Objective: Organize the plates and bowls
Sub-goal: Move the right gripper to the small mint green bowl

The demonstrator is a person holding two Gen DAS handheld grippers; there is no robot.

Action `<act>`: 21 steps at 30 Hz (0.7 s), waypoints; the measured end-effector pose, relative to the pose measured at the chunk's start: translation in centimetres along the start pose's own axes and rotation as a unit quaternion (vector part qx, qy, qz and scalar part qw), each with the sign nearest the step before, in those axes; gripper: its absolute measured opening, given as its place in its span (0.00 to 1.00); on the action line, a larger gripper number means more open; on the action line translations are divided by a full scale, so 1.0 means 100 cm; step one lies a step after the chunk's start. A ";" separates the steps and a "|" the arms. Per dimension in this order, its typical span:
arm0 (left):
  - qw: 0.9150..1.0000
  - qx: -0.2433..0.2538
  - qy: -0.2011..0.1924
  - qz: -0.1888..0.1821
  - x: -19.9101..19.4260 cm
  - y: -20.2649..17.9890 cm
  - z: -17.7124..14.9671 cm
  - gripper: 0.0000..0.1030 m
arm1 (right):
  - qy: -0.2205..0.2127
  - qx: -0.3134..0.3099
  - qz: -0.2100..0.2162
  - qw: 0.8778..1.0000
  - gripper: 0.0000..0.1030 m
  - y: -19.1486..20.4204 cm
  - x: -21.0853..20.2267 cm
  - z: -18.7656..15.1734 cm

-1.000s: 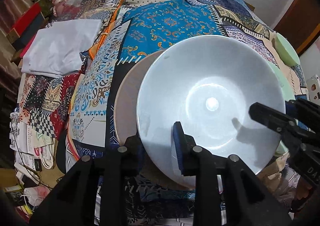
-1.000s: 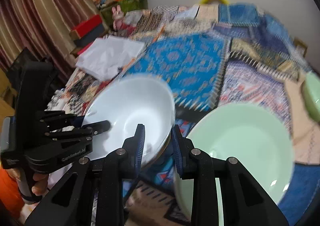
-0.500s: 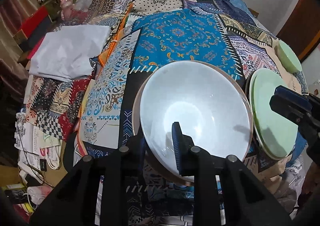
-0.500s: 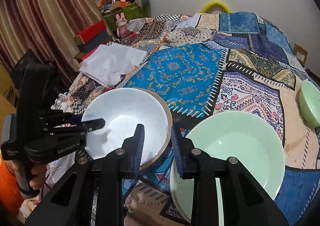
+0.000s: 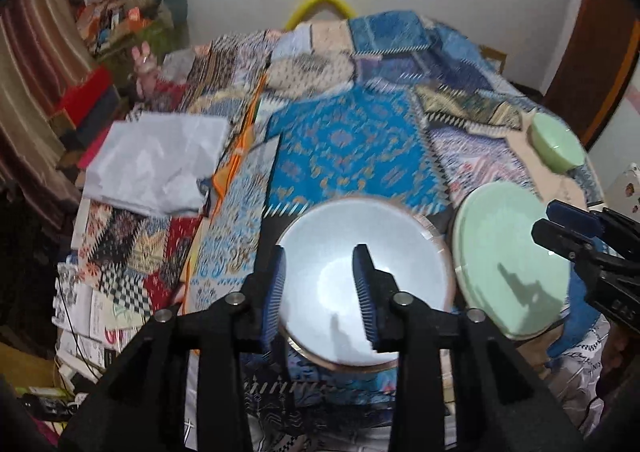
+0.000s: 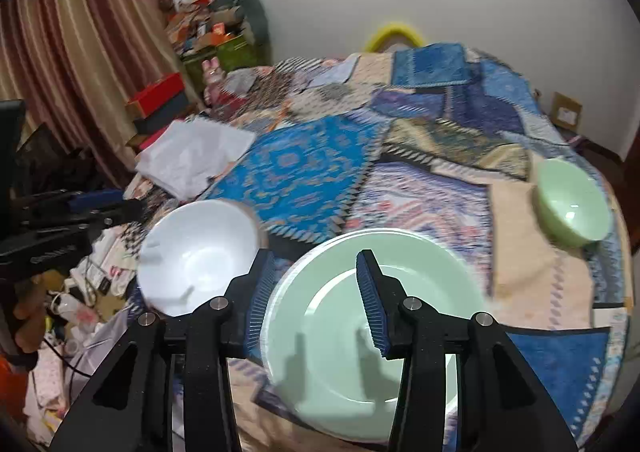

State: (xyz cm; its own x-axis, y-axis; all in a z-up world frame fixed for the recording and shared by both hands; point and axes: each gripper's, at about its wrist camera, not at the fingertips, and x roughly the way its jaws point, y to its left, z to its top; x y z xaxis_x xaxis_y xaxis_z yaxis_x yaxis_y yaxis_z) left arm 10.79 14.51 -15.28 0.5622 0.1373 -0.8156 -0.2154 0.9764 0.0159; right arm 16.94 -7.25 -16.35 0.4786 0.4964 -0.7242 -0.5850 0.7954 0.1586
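Observation:
A white bowl point(image 5: 332, 252) point(image 6: 200, 252) rests in a tan-rimmed plate point(image 5: 438, 244) on the patchwork bed cover point(image 5: 352, 147). My left gripper point(image 5: 320, 292) hovers just above the bowl's near side. Its jaws are opening and nothing is gripped between them. Right of the bowl lies a pale green plate point(image 5: 508, 264) point(image 6: 340, 364). My right gripper point(image 6: 316, 300) point(image 5: 560, 223) hangs over that plate's near half, jaws also opening, with nothing between its pads. A small green bowl point(image 6: 572, 203) point(image 5: 556, 147) stands further back on the right. My left gripper point(image 6: 120, 203) shows at the left edge of the right wrist view.
A folded white cloth point(image 5: 156, 167) point(image 6: 196, 155) lies on the cover at the left. Boxes and clutter point(image 6: 160, 103) pile up along the curtain. Papers and cables point(image 5: 100, 312) litter the floor past the bed's left edge. A yellow ring point(image 5: 320, 3) leans at the far wall.
Both grippers' jaws, narrow at the white bowl's and green plate's near rims before, now stand apart. Both have lifted and drawn back, so the dishes look smaller and lower.

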 end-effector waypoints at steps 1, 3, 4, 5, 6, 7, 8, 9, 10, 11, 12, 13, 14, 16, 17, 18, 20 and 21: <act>1.000 0.005 -0.010 -0.002 -0.006 -0.007 0.003 0.39 | -0.004 0.002 -0.005 1.000 0.39 -0.005 -0.004 0.000; 1.000 0.011 -0.023 -0.006 -0.015 -0.019 0.007 0.44 | -0.015 0.011 -0.016 1.000 0.41 -0.021 -0.018 0.000; 0.999 0.015 -0.030 -0.012 -0.020 -0.027 0.011 0.46 | -0.019 0.013 -0.020 1.000 0.43 -0.026 -0.021 0.001; 0.999 0.018 -0.035 -0.016 -0.022 -0.032 0.014 0.51 | -0.025 0.017 -0.027 0.999 0.47 -0.034 -0.028 0.000; 0.999 0.022 -0.041 -0.019 -0.025 -0.039 0.016 0.55 | -0.035 0.022 -0.038 0.998 0.50 -0.044 -0.036 0.000; 0.998 0.028 -0.049 -0.023 -0.029 -0.049 0.020 0.56 | -0.040 0.024 -0.044 0.998 0.53 -0.050 -0.041 -0.001; 0.998 0.032 -0.053 -0.025 -0.031 -0.055 0.022 0.59 | -0.048 0.028 -0.053 0.997 0.54 -0.059 -0.049 -0.002; 0.997 0.038 -0.058 -0.028 -0.034 -0.064 0.025 0.62 | -0.053 0.032 -0.060 0.996 0.54 -0.067 -0.055 -0.002; 0.997 0.043 -0.063 -0.032 -0.036 -0.073 0.029 0.64 | -0.057 0.035 -0.066 0.996 0.54 -0.073 -0.060 -0.003; 0.996 0.047 -0.066 -0.037 -0.038 -0.083 0.033 0.66 | -0.063 0.040 -0.076 0.994 0.55 -0.084 -0.067 -0.003; 0.996 0.051 -0.068 -0.042 -0.039 -0.092 0.037 0.66 | -0.066 0.043 -0.083 0.993 0.57 -0.091 -0.071 -0.004; 0.995 0.054 -0.068 -0.046 -0.040 -0.099 0.041 0.67 | -0.072 0.048 -0.093 0.992 0.60 -0.101 -0.077 -0.004; 0.995 0.057 -0.067 -0.050 -0.040 -0.107 0.044 0.71 | -0.075 0.051 -0.098 0.991 0.62 -0.107 -0.081 -0.005; 0.994 0.061 -0.071 -0.060 -0.039 -0.126 0.053 0.81 | -0.080 0.061 -0.113 0.989 0.63 -0.126 -0.089 -0.006; 0.993 0.063 -0.074 -0.061 -0.040 -0.132 0.055 0.83 | -0.082 0.065 -0.119 0.987 0.63 -0.133 -0.092 -0.007; 0.993 0.068 -0.077 -0.060 -0.039 -0.141 0.059 0.84 | -0.083 0.071 -0.128 0.986 0.63 -0.143 -0.095 -0.008; 0.992 0.080 -0.080 -0.063 -0.036 -0.161 0.069 0.85 | -0.085 0.083 -0.143 0.983 0.63 -0.161 -0.099 -0.010; 0.991 0.084 -0.080 -0.065 -0.035 -0.168 0.071 0.86 | -0.084 0.087 -0.148 0.981 0.63 -0.169 -0.100 -0.010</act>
State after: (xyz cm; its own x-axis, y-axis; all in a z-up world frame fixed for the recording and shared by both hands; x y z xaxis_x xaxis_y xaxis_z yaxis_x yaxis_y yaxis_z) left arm 18.15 -1.15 -8.57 0.6989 0.0198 -0.7150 -0.0038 0.9997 0.0240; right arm 21.41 -26.01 -12.47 0.7212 0.2729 -0.6367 -0.2893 0.9538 0.0811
